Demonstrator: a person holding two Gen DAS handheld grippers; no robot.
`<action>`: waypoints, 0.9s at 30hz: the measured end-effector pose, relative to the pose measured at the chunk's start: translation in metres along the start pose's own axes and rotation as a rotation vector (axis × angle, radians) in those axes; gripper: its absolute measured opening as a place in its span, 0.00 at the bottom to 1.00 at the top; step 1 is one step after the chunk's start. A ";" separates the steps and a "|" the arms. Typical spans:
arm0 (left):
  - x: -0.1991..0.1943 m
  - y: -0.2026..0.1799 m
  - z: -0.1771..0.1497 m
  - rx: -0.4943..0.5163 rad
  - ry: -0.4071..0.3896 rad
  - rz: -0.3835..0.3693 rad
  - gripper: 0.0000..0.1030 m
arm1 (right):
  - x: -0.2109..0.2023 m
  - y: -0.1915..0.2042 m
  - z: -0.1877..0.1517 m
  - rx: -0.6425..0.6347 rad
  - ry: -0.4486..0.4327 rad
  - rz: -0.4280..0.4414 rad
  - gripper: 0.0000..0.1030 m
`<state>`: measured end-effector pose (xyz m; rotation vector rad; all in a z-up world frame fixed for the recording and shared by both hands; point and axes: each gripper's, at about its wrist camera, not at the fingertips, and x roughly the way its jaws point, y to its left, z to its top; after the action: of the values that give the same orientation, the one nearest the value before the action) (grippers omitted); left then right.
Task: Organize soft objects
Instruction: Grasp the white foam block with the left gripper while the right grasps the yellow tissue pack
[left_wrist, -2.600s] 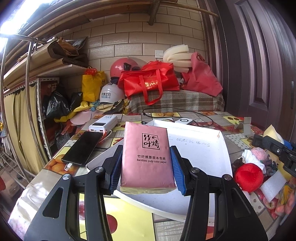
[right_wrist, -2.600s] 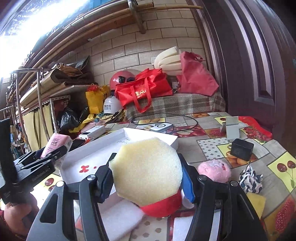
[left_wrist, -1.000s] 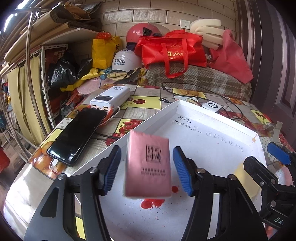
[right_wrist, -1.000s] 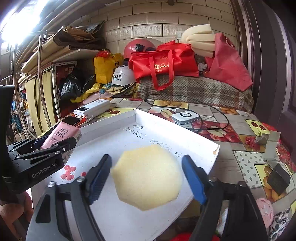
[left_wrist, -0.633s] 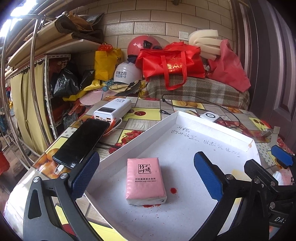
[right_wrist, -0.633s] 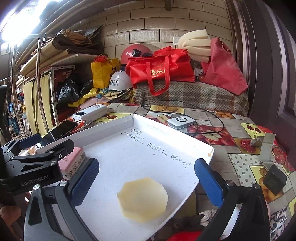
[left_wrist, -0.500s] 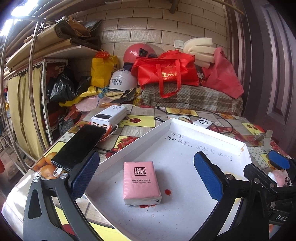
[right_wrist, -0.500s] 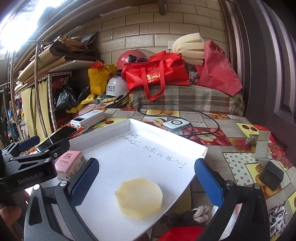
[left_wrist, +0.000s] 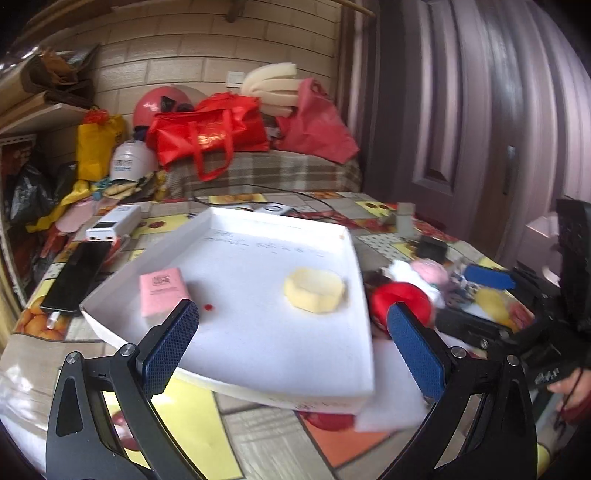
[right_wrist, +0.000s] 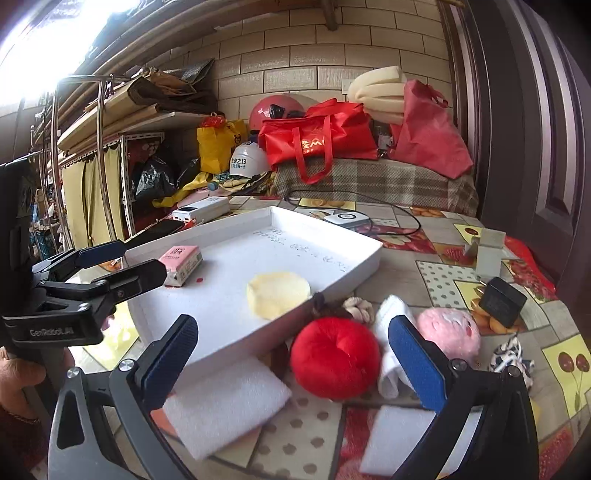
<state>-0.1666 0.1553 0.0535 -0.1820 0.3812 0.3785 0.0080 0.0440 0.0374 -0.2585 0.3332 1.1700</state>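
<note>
Both tongs empty, red plush ball next in line

Your right gripper (right_wrist: 291, 363) stands wide open and holds nothing, and the red plush ball (right_wrist: 334, 356) sits on the table just ahead of it, between the blue pads (right_wrist: 415, 363) but nearer the right one, so this hand is the closer one for it, I judge. Round as it is, it has no long axis to line up with. A white foam block (right_wrist: 225, 400) lies near left, a pink plush (right_wrist: 448, 334) just right. Farther on, the white tray (right_wrist: 332, 278) holds the yellow sponge (right_wrist: 279, 293) and, far left, the pink tissue pack (right_wrist: 181, 260). Your left gripper (left_wrist: 291, 343) is also wide open and empty, hovering over the tray's near edge.
</note>
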 end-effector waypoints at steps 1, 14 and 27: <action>-0.001 -0.009 -0.003 0.029 0.042 -0.067 1.00 | -0.008 -0.006 -0.003 0.010 -0.001 -0.003 1.00; 0.033 -0.092 -0.030 0.223 0.397 -0.334 1.00 | -0.073 -0.108 -0.030 0.220 -0.023 -0.205 1.00; 0.052 -0.095 -0.021 0.158 0.366 -0.135 1.00 | -0.076 -0.135 -0.054 0.261 0.172 -0.098 1.00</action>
<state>-0.0914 0.0809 0.0235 -0.1211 0.7534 0.1785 0.1005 -0.0909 0.0203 -0.1448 0.6131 0.9973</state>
